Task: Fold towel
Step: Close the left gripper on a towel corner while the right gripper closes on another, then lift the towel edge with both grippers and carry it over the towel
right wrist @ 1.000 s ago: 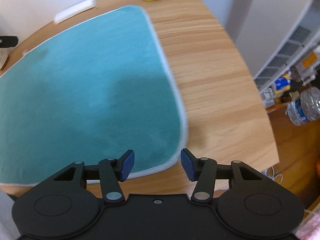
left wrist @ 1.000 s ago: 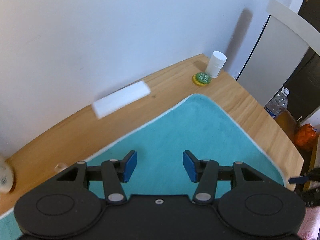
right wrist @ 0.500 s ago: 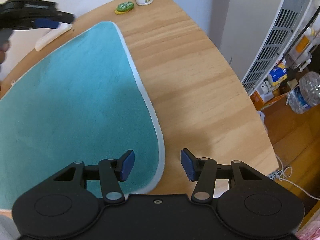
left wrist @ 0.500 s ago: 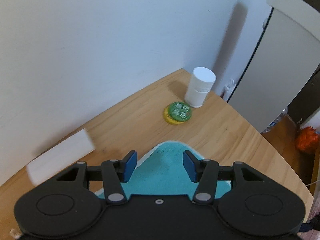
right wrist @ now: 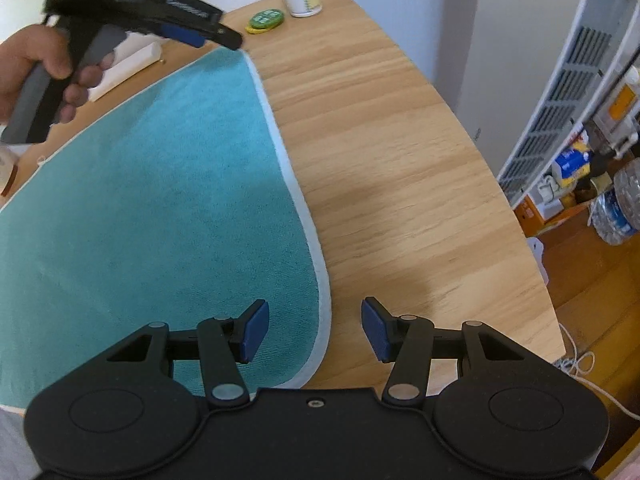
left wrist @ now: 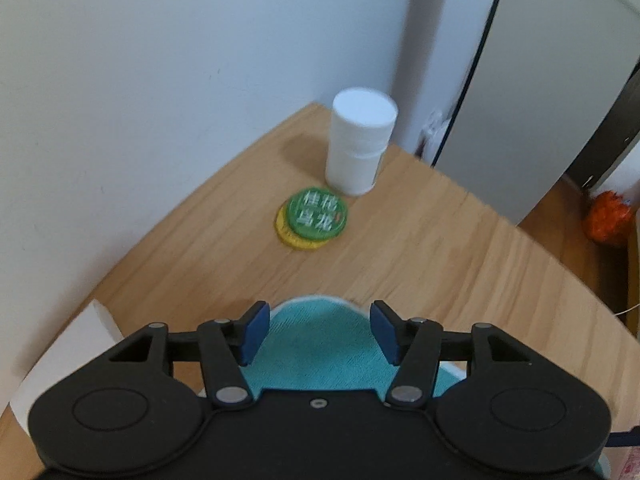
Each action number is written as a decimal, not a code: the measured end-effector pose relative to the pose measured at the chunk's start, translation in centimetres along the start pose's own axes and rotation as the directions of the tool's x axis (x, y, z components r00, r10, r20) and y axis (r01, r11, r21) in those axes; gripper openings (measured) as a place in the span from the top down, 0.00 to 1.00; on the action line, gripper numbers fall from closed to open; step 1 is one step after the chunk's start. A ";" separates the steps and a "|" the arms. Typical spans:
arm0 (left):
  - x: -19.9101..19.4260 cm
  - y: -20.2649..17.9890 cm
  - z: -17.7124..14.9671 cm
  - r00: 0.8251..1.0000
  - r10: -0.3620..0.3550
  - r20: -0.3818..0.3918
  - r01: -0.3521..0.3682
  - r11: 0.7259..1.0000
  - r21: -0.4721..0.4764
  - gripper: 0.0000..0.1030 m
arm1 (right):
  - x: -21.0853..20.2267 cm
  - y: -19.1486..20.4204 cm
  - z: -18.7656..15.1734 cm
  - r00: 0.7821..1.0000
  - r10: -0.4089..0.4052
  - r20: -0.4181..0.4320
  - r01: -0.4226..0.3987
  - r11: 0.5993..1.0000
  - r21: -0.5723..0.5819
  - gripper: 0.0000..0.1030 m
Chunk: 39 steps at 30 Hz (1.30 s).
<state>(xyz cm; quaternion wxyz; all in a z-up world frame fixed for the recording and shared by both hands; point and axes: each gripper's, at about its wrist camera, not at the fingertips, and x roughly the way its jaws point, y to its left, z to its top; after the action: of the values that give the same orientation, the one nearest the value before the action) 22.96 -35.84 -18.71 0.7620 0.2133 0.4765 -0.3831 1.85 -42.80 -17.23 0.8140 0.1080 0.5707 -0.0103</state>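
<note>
Left claw (left wrist: 316, 330): spread wide, blue pads (left wrist: 253, 332) on either side of the towel's far corner, nothing pinched. From the right wrist view you can see it poking at that same corner, held in the person's left hand (right wrist: 38, 68).

Right claw (right wrist: 315, 330): also spread wide, sitting over the near right corner of the towel. Left pad is above the cloth, right pad is above bare wood, and the white hem runs between them. Can't tell if either pad actually touches the cloth.

Towel (right wrist: 160, 208): teal with a white border, lying flat and unfolded on the tabletop (right wrist: 400, 168), taking up most of the left part of it.

Beyond the far corner: a round green tin (left wrist: 318, 214) with white characters on the lid, stacked on something yellow, and just behind it a white plastic bottle (left wrist: 358, 144) standing upright by the wall.

Left of the towel: a white flat block (right wrist: 128, 66) along the wall edge.

Off the tabletop: a water bottle (right wrist: 616, 208) and white shelving (right wrist: 560, 92) with boxes, down on the right, plus an orange bag (left wrist: 608, 220) on the floor.
</note>
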 end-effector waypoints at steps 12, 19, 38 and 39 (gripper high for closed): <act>0.6 -2.0 -1.0 0.999 -0.026 0.030 0.023 0.994 0.107 0.87 | 0.3 1.6 -0.1 1.000 -0.014 -0.008 0.013 0.995 -0.102 0.82; 1.0 -1.6 -1.1 0.998 -0.056 0.029 0.055 0.998 0.017 0.96 | 0.2 -0.8 0.3 0.999 0.015 -0.031 -0.015 1.000 0.014 0.98; -0.3 -3.1 2.5 0.978 -0.063 0.199 0.098 0.981 -0.169 0.97 | -4.2 -6.0 1.6 0.990 -0.016 0.144 -0.005 0.989 0.148 0.99; -0.8 -2.6 2.4 0.977 -0.057 0.205 0.094 0.980 -0.176 0.97 | -4.6 -5.6 1.5 0.988 0.014 0.154 -0.036 0.990 0.139 0.99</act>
<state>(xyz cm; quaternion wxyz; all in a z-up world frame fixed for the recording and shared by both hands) 22.06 -38.82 -16.84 0.8071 0.0843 0.4392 -0.3855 0.84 -49.08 -13.35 0.8456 0.1714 0.5032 -0.0489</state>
